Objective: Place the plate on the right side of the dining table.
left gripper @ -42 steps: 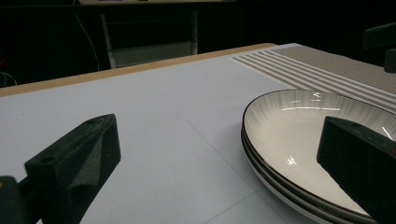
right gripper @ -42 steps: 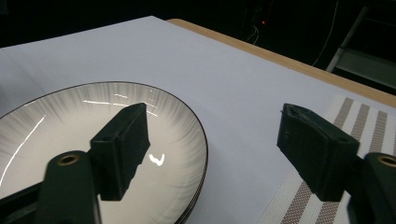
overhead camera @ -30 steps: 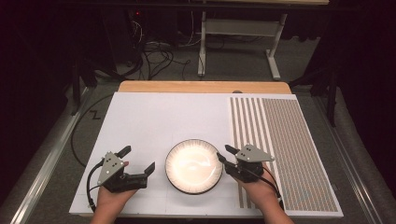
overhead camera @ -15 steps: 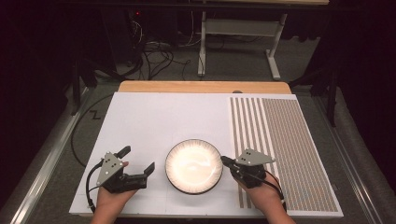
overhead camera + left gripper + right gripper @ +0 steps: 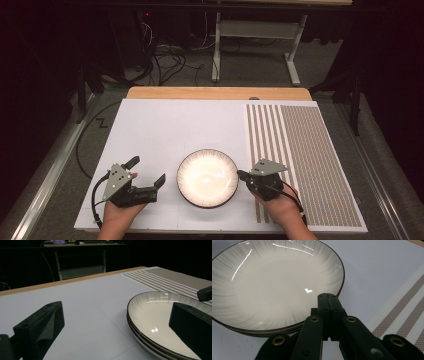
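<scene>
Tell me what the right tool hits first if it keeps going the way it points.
Most likely the plate stack: the right tool, jaws pressed together, points over its near rim, though its height above it is unclear.

The stacked plates (image 5: 160, 322) ran off the bottom and right edges of the left gripper view, and the left gripper's (image 5: 120, 332) right-hand jaw covered part of their rim. How many plates sat in the stack was hard to count. In the right gripper view the right gripper (image 5: 329, 300) hid the near rim, so whether its closed tips pinched that rim couldn't be told. In the high view both forearms were cut off at the bottom edge, and the striped mat's (image 5: 305, 160) weave was too fine to make out.
</scene>
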